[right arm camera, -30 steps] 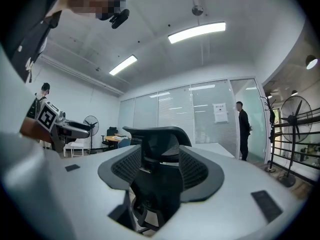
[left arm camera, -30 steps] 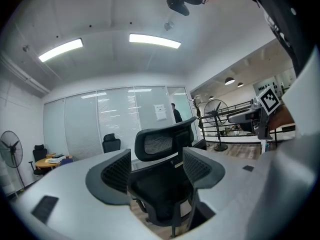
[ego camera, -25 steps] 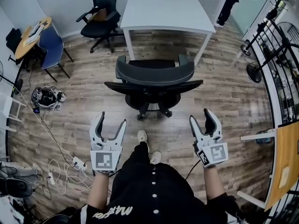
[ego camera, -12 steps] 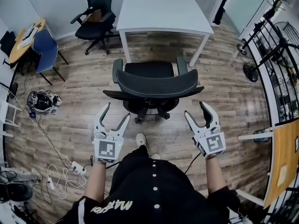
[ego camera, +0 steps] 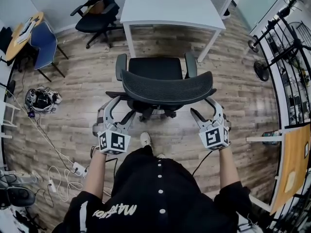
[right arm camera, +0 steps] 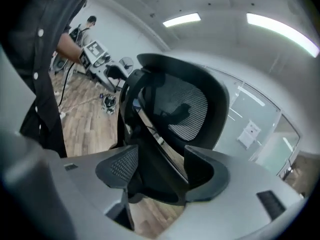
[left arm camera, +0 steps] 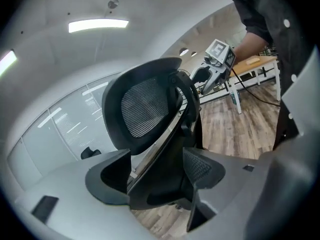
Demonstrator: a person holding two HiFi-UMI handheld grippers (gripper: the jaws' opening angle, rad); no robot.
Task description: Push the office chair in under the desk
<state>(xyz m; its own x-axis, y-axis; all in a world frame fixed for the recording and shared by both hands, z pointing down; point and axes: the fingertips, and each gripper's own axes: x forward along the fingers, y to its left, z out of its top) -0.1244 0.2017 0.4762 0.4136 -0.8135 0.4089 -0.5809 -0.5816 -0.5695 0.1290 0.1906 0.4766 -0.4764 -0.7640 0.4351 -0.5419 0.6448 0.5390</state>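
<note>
Two grippers now sit right at the office chair (ego camera: 167,87), vs a sec ago when they hung well back over the floor (ego camera: 73,115) w/ the chair out ahead. In the head view the left gripper (ego camera: 123,108) has come fwd and down to the left end of the backrest, and the right gripper (ego camera: 203,108) to the right end. So the reach is prob done and the push is what's left. The chair isn't under the table (ego camera: 170,4) yet: its seat front sits just short of the near edge, facing it, approx centred btw the near legs (ego camera: 130,42). The gap btw those legs looks wider than the armrests (ego camera: 121,64), so a straight shove should fit. The margin each side is slim, tho, and a skewed push could swing an armrest into a leg. A second black chair (ego camera: 97,13) and a blue chair (ego camera: 46,42) stand well off to the left, and cables (ego camera: 63,171) lie back-left. The person's shoe (ego camera: 145,140) is just behind the chair base (ego camera: 155,113), so feet need to follow w/o clipping it. Left gripper view: jaws wide, w/ the back's dark side frame standing btw them and no clamp that I can see; the mesh back rises beyond. Right gripper view: jaws have just been opening and are now very wide, w/ the opposite side frame btw them, not pinched as far as I can tell.
</note>
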